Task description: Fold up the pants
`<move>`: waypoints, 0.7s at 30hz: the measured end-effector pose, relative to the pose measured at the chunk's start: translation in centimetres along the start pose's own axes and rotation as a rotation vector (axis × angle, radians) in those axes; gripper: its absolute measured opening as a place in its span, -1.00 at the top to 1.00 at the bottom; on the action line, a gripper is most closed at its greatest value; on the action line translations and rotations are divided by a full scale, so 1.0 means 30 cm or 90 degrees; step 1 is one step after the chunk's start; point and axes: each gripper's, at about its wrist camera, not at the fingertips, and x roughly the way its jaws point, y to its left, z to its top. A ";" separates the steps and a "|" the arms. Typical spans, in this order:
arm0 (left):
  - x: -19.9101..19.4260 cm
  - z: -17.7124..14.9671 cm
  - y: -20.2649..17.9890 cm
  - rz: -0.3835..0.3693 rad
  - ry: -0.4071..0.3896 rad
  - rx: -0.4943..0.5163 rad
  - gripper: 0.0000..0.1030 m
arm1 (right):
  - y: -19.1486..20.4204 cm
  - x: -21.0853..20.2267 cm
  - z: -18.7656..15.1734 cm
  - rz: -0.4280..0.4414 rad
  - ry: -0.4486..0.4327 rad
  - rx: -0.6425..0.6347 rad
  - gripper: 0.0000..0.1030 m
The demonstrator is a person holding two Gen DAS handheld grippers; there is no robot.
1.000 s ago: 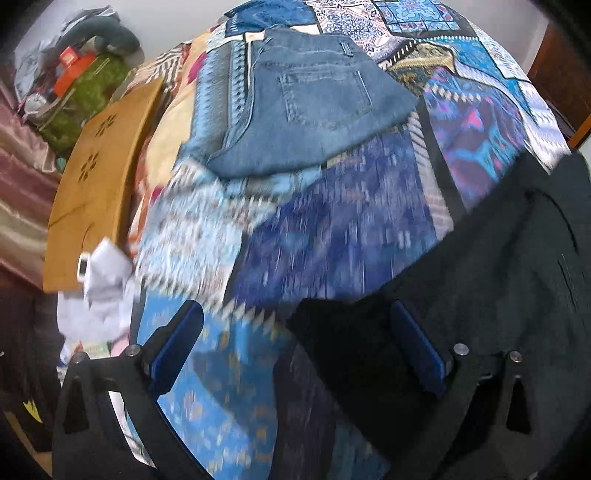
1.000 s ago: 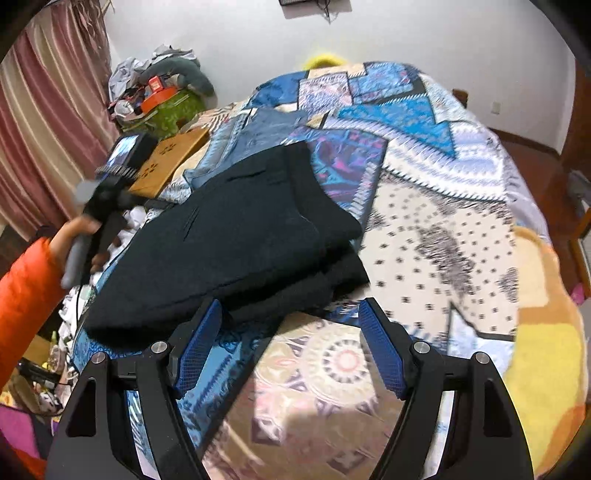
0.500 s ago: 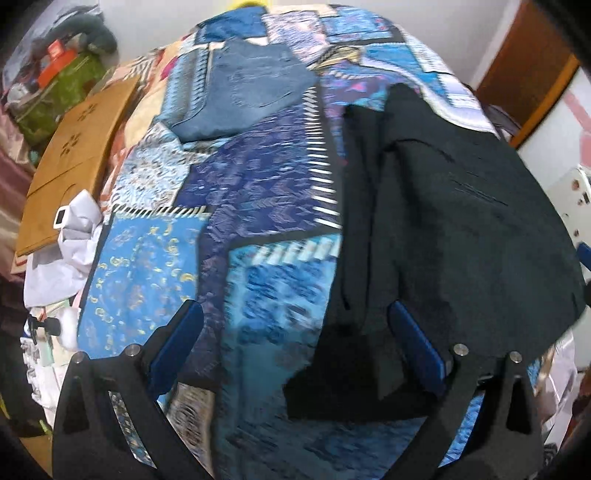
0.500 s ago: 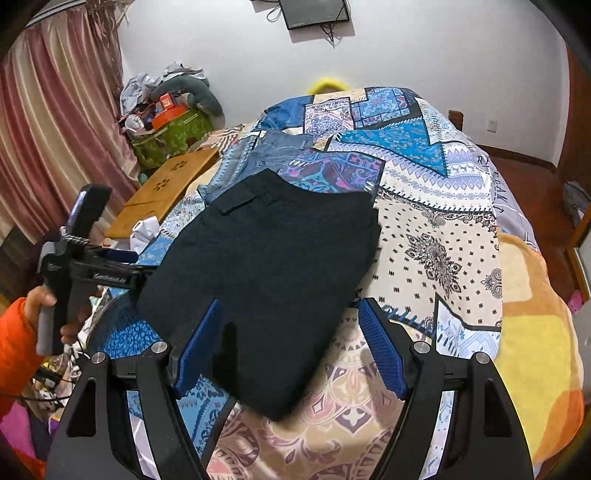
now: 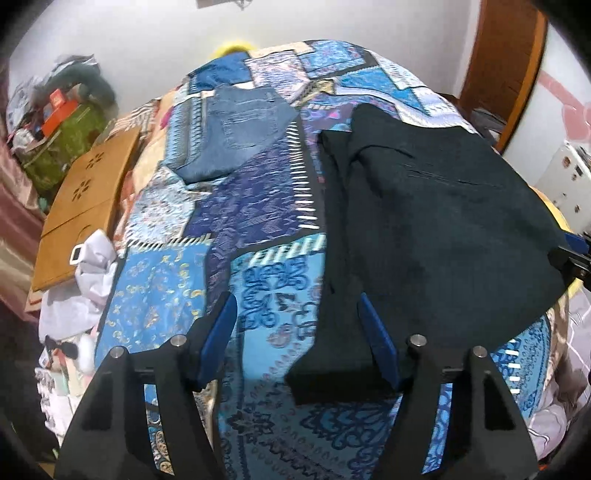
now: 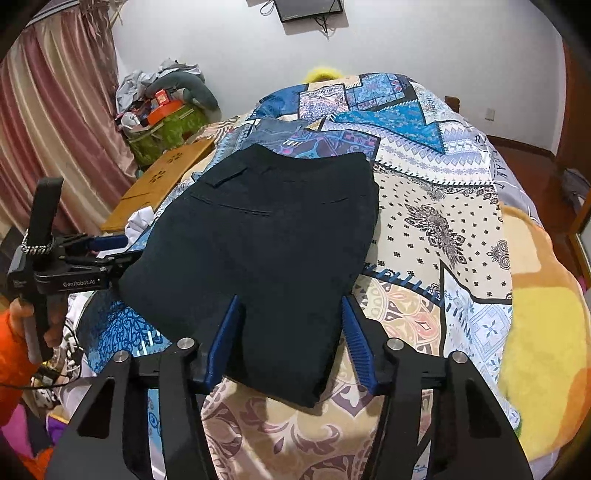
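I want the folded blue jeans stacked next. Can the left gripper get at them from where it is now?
Probably yes. The folded blue denim jeans lie flat on the patchwork quilt, with bare quilt between them and the open left gripper. The black folded pants lie to its right, off that path.

This is a bedroom in a home. A bed under a patchwork quilt (image 6: pixel 436 177) fills the middle of the frame. Pink curtains (image 6: pixel 48 122) hang at the left edge, a heap of clothes and bags (image 6: pixel 162 107) sits upper left, and a wall-mounted screen (image 6: pixel 308 9) shows at top centre.
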 end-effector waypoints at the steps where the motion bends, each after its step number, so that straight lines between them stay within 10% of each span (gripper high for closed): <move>1: -0.002 0.005 0.006 0.003 0.002 0.000 -0.27 | -0.001 -0.003 0.004 0.001 0.002 0.001 0.02; 21: 0.100 0.443 -0.110 -0.051 -0.042 0.067 -0.58 | -0.166 0.142 0.305 -0.035 0.014 0.003 0.00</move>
